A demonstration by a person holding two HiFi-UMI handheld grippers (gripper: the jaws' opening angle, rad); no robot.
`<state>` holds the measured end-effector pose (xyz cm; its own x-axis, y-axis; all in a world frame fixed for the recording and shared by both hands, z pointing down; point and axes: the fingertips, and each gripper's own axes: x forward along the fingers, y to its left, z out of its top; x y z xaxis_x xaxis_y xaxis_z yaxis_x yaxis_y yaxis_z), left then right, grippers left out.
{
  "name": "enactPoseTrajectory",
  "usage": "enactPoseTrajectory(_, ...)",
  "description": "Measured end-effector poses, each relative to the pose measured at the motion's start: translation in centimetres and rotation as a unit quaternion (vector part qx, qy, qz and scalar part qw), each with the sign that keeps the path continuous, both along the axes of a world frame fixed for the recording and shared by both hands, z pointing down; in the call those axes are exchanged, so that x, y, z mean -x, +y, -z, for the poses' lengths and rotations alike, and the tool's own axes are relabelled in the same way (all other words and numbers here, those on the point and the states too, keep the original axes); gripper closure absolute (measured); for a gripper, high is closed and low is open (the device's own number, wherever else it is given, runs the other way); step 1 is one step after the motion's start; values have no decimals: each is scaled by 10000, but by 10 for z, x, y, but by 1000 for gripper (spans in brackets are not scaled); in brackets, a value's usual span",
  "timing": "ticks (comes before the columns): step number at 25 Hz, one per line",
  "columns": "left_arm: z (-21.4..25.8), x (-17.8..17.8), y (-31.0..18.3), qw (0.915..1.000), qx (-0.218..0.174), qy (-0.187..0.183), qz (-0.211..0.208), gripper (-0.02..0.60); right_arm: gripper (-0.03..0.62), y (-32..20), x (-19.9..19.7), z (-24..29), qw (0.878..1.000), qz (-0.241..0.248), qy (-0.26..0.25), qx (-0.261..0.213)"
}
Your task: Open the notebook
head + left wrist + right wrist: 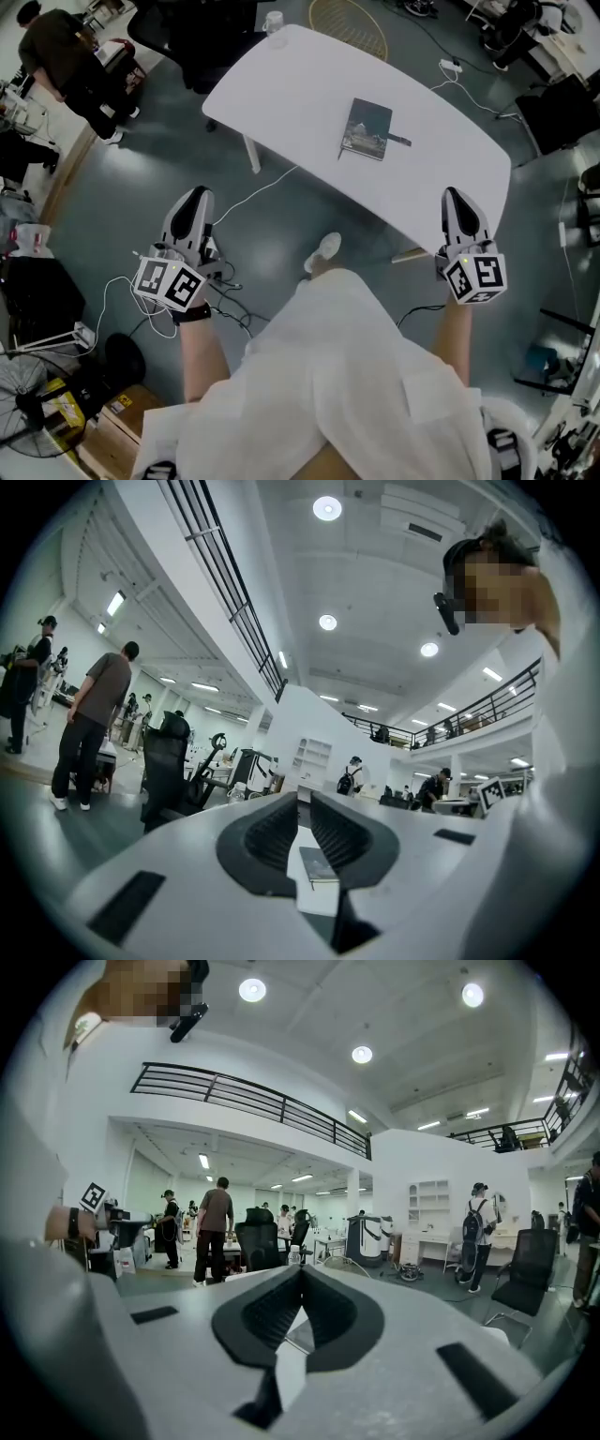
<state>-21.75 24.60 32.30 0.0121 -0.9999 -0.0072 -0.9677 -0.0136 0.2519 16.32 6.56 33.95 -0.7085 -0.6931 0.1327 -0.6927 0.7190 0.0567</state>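
Notebook [367,129]: closed, lying mid-table [281,84].
Left gripper [194,195]: off the table's near edge, jaws slightly apart, empty.
Right gripper [457,195]: by the table's near edge, jaws pressed together.

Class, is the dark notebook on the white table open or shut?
Shut: the dark rectangular notebook lies flat, cover up, no pages showing.

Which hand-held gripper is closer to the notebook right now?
Right, by the head view. The right hand-held gripper is at the near edge of the table, right of the notebook. The left hand-held gripper is over the floor, farther off to its left.
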Motion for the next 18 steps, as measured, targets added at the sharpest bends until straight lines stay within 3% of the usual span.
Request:
enactPoseTrajectory(10, 37, 45, -126, 9989, -201, -291, -313, 540, 589, -108, 73, 7, 9999, -9, -154, -45)
enactPoseTrajectory(18, 38, 37, -243, 9956, -241, -295, -861, 540, 589, -183, 89, 5, 9995, 0, -301, -76)
